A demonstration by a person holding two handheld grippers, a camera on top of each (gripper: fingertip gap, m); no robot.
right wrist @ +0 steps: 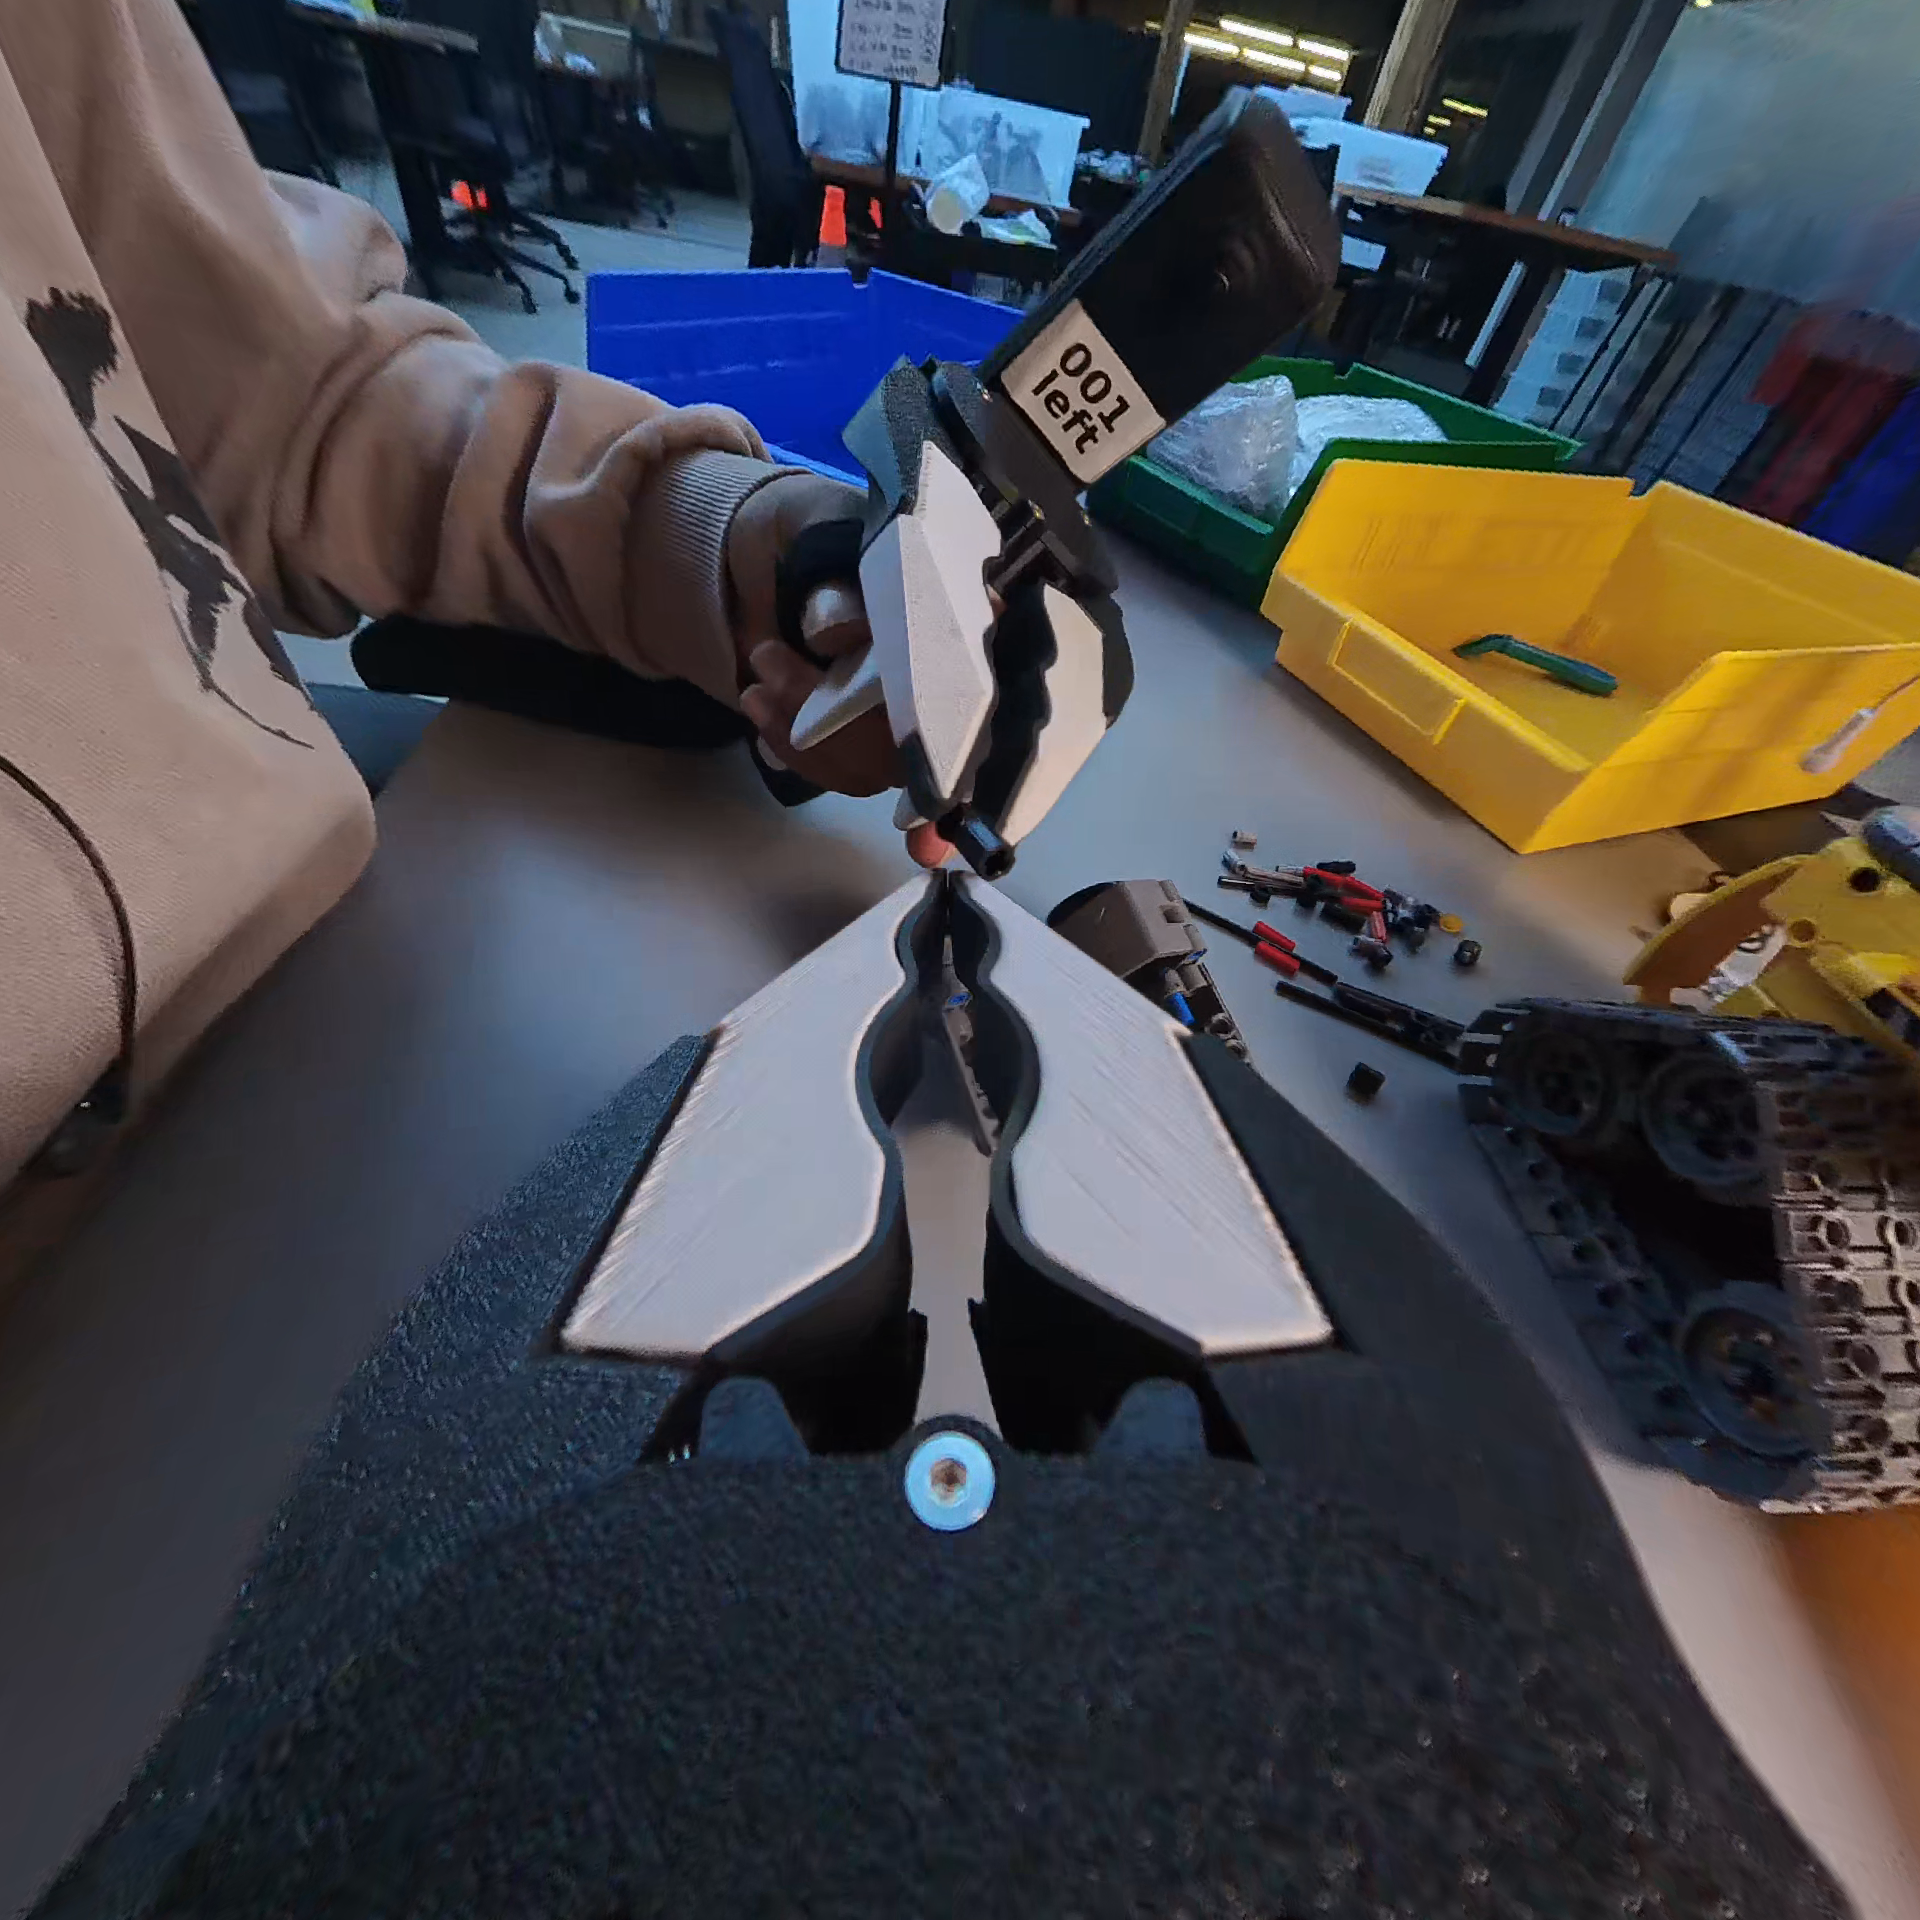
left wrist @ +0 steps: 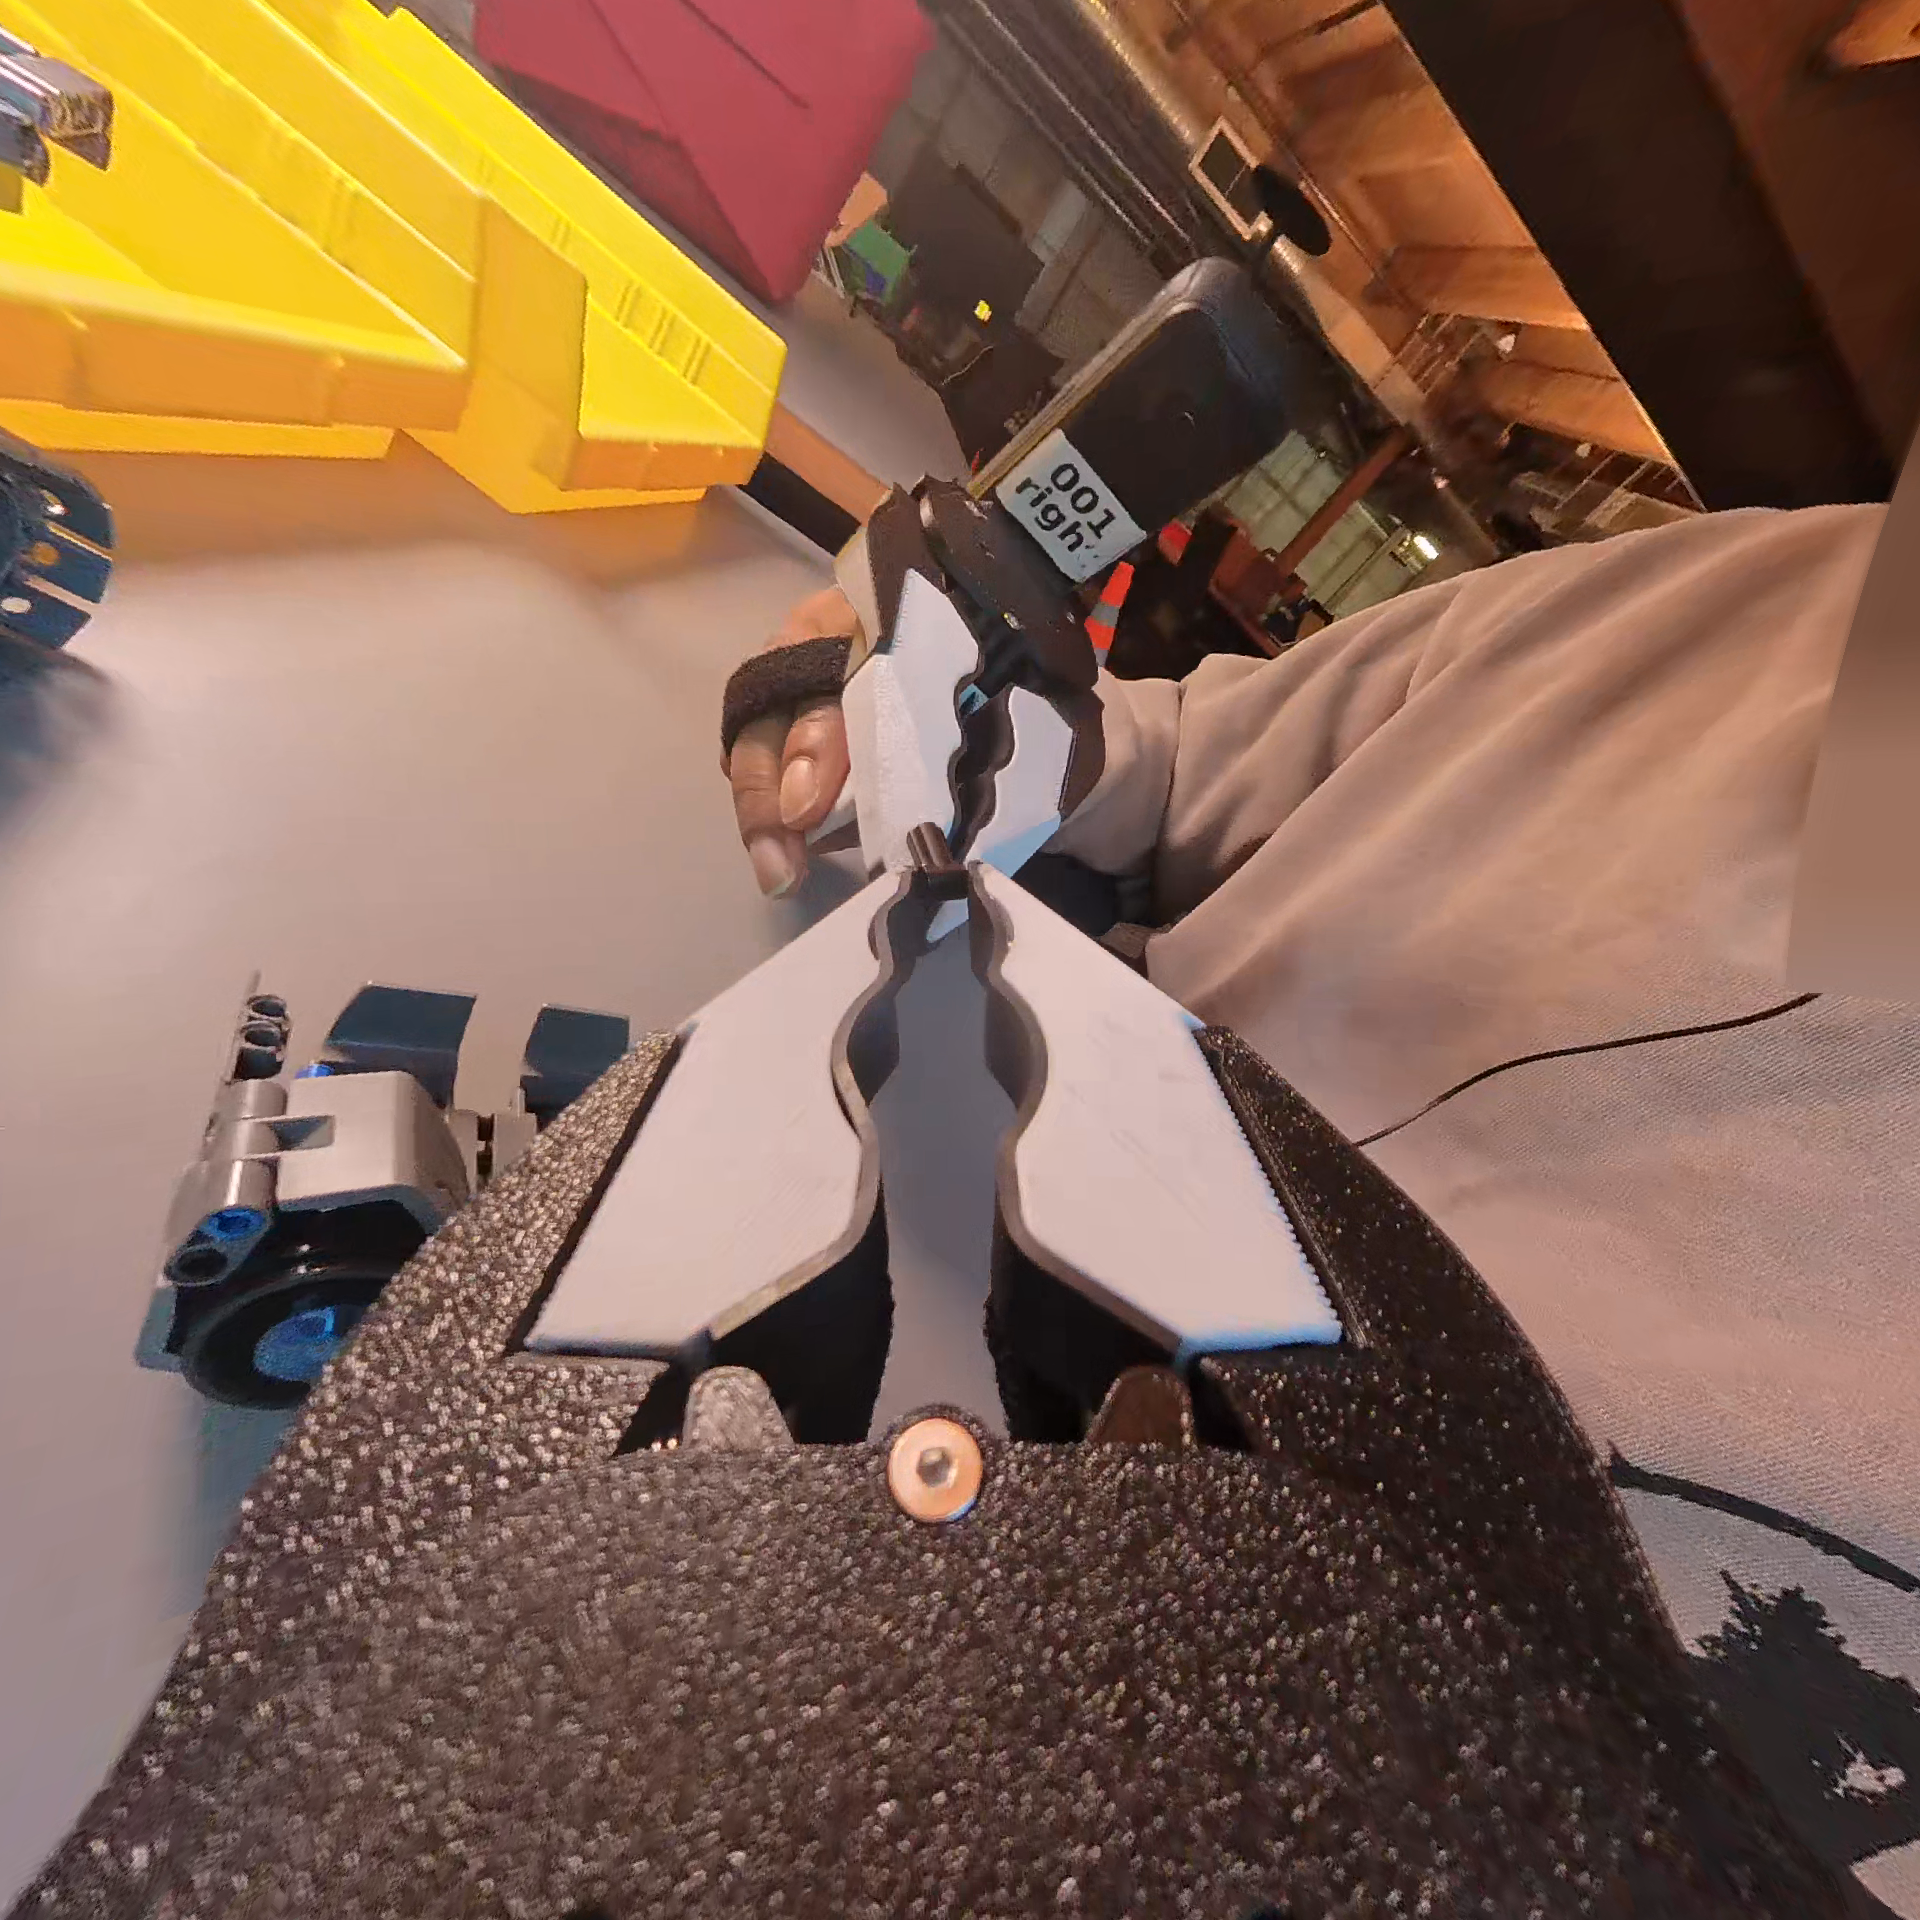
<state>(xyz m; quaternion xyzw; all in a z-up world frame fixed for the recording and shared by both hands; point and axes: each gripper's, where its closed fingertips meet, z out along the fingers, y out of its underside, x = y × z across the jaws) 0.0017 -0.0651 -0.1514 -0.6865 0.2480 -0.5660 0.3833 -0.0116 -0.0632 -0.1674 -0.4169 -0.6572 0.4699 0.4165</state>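
At the far left my beige sleeve (right wrist: 468,468) reaches in over the grey tabletop (right wrist: 623,883), and my left hand (right wrist: 821,717) grips the left tool (left wrist: 940,881). Its jaws are drawn almost together, and at their very tips they pinch a small black connector (right wrist: 982,842), a short stubby tube with a hollow end, held in the air above the tabletop. Behind that hand stands a blue bin (right wrist: 790,332); I cannot see what lies in it.

My right tool (right wrist: 945,883) points up at the connector from just below, its tips nearly meeting. I cannot tell whether it pinches anything. Just beyond it a grey block (right wrist: 1143,935) with blue pins lies on the tabletop.

Further right is a green bin (right wrist: 1195,509) holding crumpled clear plastic bags (right wrist: 1247,436). Beside it sits a yellow bin (right wrist: 1403,644). A bent green piece (right wrist: 1538,665) lies on its floor, and a pale slender item (right wrist: 1860,732) rests near its right edge. In front of the yellow bin is a scatter of loose red and black pins (right wrist: 1340,914). At the far right is a tracked vehicle (right wrist: 1714,1195) built of black link treads with a yellow body above.
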